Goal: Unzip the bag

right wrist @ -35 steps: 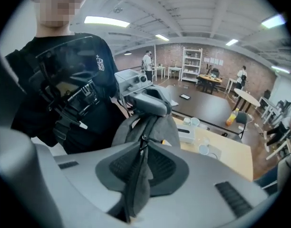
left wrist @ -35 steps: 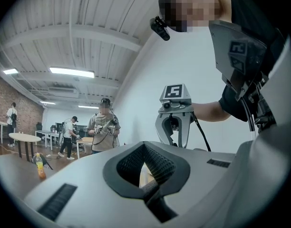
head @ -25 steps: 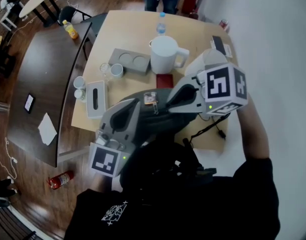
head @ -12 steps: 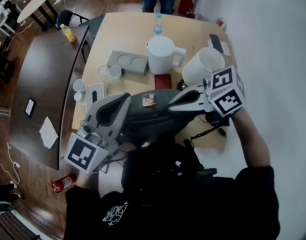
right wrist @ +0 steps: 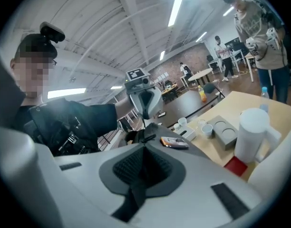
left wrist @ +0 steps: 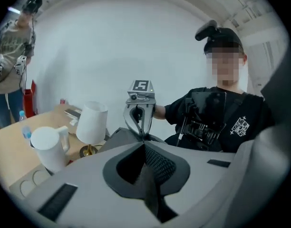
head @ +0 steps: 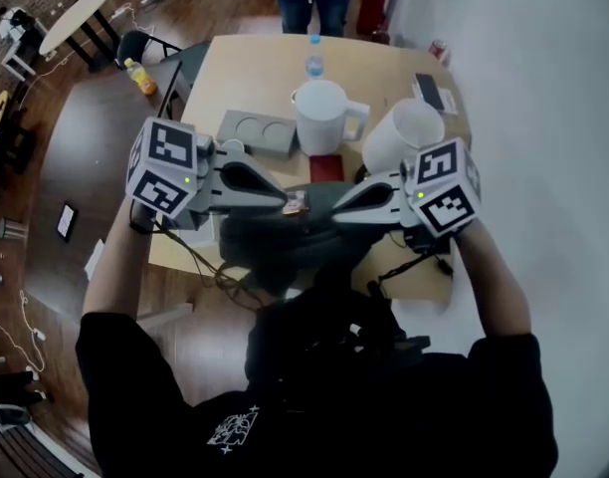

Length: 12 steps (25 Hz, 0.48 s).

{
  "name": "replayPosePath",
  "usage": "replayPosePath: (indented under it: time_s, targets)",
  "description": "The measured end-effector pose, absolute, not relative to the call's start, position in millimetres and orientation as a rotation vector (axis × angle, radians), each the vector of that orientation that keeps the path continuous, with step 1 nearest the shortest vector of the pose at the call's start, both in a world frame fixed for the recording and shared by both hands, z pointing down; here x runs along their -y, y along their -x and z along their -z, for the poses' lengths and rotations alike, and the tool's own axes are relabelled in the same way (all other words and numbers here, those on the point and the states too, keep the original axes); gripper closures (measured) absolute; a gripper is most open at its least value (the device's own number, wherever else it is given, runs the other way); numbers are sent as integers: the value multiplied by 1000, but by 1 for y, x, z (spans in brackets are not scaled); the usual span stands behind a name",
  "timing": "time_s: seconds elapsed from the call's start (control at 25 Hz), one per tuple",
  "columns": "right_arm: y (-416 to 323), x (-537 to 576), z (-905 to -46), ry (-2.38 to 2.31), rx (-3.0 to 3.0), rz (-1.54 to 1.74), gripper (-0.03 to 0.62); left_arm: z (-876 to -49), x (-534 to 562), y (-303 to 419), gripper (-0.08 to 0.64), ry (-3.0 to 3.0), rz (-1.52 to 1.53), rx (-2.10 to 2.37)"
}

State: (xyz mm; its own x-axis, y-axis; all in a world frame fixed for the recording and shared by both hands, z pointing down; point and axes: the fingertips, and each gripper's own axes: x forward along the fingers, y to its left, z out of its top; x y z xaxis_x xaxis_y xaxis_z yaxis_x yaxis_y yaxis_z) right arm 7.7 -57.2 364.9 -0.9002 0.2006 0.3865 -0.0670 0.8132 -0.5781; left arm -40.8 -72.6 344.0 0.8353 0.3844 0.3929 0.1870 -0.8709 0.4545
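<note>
Head view has my left claw (head: pixel 283 203) and right claw (head: pixel 336 209) both shut, tips facing over the bag (head: pixel 275 242), presumably one bracing while the other unzips.

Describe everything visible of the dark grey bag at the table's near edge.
The dark grey soft fabric bag lies slumped at the near edge of the light wooden table, stretched left to right. A small orange-and-white tag sits on its top, near a black strap or pull. The left claw and right claw, both shut, meet its top from either side. Whether they pinch fabric or a pull is unclear. The zipper itself cannot be made out.
</note>
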Motion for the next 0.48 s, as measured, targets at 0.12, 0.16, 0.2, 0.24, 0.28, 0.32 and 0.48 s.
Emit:
replayPosePath:
  time_s: [0.12, 0.16, 0.2, 0.24, 0.28, 0.32, 0.48]
  targets:
    - [-7, 58, -365, 97, 2564, -825, 570, -358, 78, 34, 561, -2509, -709, -480]
    - [-7, 59, -365, 97, 2567, -825, 570, -362, 77, 31, 498, -2480, -715, -499]
    - [-6, 59, -365, 98, 2569, -825, 570, -366, 76, 30, 459, -2457, -721, -514]
    - [-6, 60, -365, 97, 2570, -827, 571, -370, 74, 28, 459, -2440, -727, -523]
    - [-6, 60, -365, 96, 2569, -827, 571, -373, 73, 26, 433, -2424, -736, -532]
    - [-6, 60, -365, 94, 2567, -827, 569, -376, 71, 25, 412, -2404, -749, -542]
    - [-5, 59, -365, 107, 2569, -828, 571, -383, 68, 24, 376, -2285, -778, -575]
